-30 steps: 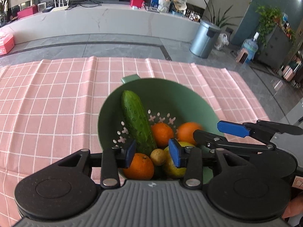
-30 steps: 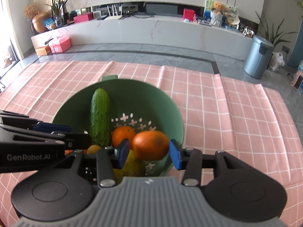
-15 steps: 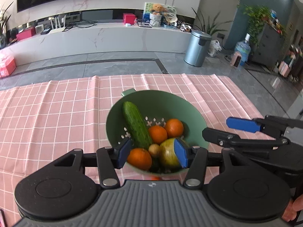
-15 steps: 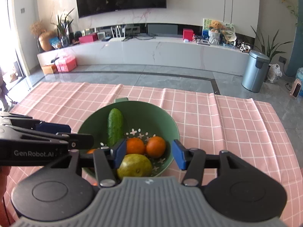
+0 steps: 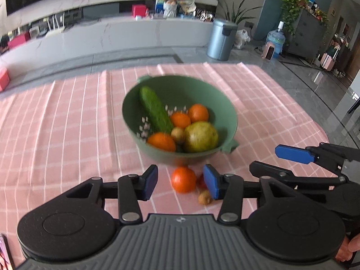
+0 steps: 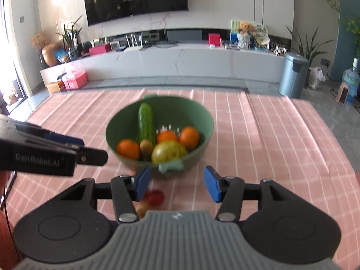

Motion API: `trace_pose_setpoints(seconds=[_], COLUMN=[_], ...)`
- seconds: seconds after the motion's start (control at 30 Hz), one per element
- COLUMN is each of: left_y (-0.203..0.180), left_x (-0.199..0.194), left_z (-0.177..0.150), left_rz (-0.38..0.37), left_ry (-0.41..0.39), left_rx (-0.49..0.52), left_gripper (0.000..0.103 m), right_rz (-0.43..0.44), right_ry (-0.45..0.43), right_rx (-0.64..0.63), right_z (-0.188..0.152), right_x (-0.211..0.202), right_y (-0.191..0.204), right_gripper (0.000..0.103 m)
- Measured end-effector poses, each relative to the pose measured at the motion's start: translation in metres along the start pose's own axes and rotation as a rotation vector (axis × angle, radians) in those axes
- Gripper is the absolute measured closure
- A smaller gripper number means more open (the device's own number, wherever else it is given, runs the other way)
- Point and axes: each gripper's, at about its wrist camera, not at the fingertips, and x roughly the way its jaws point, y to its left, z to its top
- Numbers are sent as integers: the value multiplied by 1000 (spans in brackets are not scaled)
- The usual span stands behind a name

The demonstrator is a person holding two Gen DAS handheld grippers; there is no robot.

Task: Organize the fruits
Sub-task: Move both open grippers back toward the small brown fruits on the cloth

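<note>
A green colander bowl (image 5: 227, 105) (image 6: 202, 117) stands on the pink checked cloth. It holds a cucumber (image 5: 155, 110) (image 6: 146, 123), three oranges (image 5: 198, 112), a yellow-green pear (image 5: 201, 137) (image 6: 168, 151) and a small brown fruit (image 5: 177, 133). An orange (image 5: 183, 178), a small red fruit (image 6: 155, 196) and a small brown fruit (image 5: 204, 199) lie on the cloth in front of the bowl. My left gripper (image 5: 181, 182) is open and empty above the loose orange. My right gripper (image 6: 175, 184) is open and empty, near the bowl's front handle.
The pink checked cloth (image 5: 56, 123) covers the table all around the bowl. The table's right edge (image 5: 315, 117) drops to a grey floor. A long white counter (image 6: 180, 60) and a metal bin (image 6: 294, 76) stand beyond the table.
Both grippers have pulled back and up from the bowl. The right gripper released an orange into the bowl. Loose fruit in front of the bowl has come into view.
</note>
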Motion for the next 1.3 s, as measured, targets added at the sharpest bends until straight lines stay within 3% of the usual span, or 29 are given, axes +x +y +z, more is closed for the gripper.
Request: trace_pose_setpoints(seconds=[0.17,0.3,0.53,0.73,1.23,1.3], left_y=[5,6,9,1,4,4], left_x=[8,17,42,63,75,76], left_z=[-17,-29,-40,-43,-43,-43], left_rz=[-32,-53,-119,-131,-137,-144], left_ry=[29,67,107,142,161,163], left_rx=[-9,-12,-46,-40,-35,-35], left_gripper=[56,63,64,70,70,70], right_rz=[2,11,19,11,74,83], right_ry=[57,114,184,194,242,249], right_rx=[5,8,-16,-42,28,44], right_z=[-19,-32,-41,-40,-38,-38], right_x=[8,19,40,53,78,80], right_y=[3,6,11,13,-1,-3], right_gripper=[54,61,68,71,74,78])
